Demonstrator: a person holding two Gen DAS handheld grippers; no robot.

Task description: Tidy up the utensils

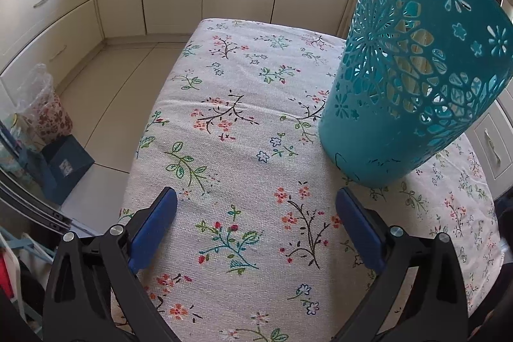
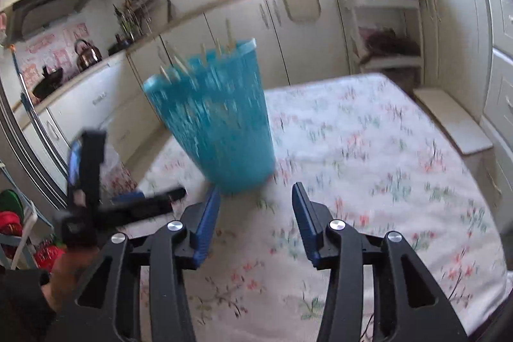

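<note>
Left wrist view: the left gripper (image 1: pixel 256 207) hangs over the flowered tablecloth (image 1: pixel 224 124) with its blue pads (image 1: pixel 157 223) spread wide and nothing between them. The teal basket (image 1: pixel 410 92) stands ahead of the jaws and off to the right-hand finger's side, near that fingertip but apart from it. It is a tall plastic tub, wider at the rim than at the base, its wall cut through with flower and petal openings; pale wooden sticks (image 1: pixel 413 53) show through the cutouts (whether chopsticks or skewers is hard to say).

In the right wrist view, which is smeared by motion, the right gripper (image 2: pixel 256 194) has its jaws apart too, though less widely, and they hold nothing. The same basket (image 2: pixel 214 120) sits just ahead of the jaws, a little toward the left-hand finger, its base close to that fingertip; contact cannot be judged in the blur. Thin pale stick ends (image 2: pixel 221 47) poke above its rim. The other gripper (image 2: pixel 96 188) appears beyond the left-hand finger, with a hand (image 2: pixel 67 274) below it.
</note>
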